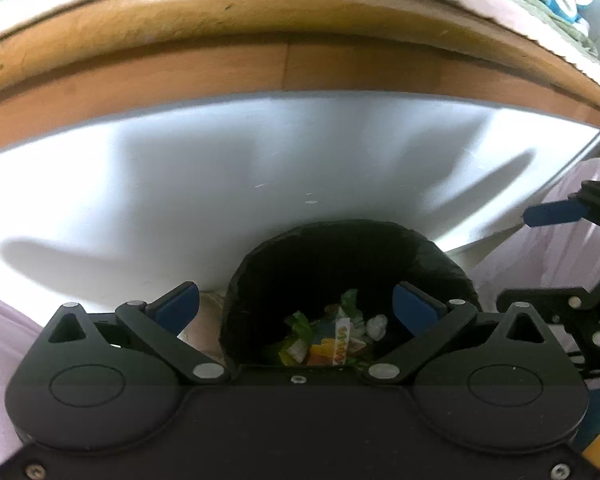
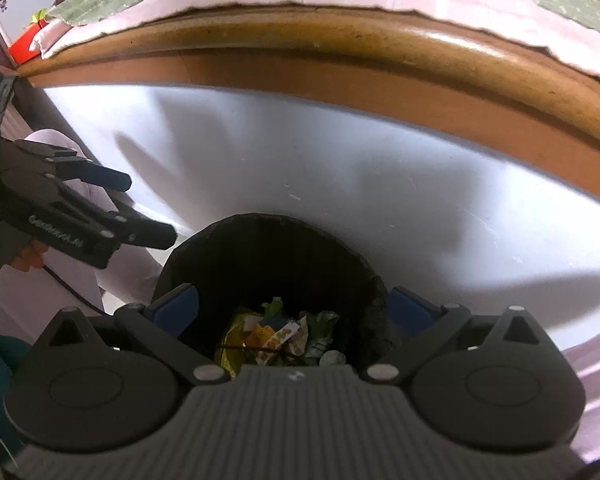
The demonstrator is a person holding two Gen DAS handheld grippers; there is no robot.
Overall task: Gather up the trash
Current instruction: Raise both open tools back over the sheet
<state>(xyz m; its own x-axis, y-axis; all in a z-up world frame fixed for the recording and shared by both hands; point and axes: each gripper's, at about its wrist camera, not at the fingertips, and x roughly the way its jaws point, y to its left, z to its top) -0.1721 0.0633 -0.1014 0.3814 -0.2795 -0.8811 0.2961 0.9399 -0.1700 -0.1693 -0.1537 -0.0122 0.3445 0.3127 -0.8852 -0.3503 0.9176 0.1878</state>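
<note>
**Both grippers above the lined bin**

The left gripper (image 1: pixel 296 306) and right gripper (image 2: pixel 294 306) point steeply down over the black-lined bin (image 2: pixel 268 256), each with jaws spread and nothing between them. Crumpled wrappers (image 2: pixel 276 336) lie at the bin's bottom. The bin stands on the white floor (image 2: pixel 380 184), near the wooden bed frame (image 1: pixel 284 68).

We cannot see the bin's (image 2: pixel 268 248) near rim, hidden behind the right gripper (image 2: pixel 294 310). The wrappers (image 2: pixel 276 336) inside are blurred; their print is unreadable to us.
</note>
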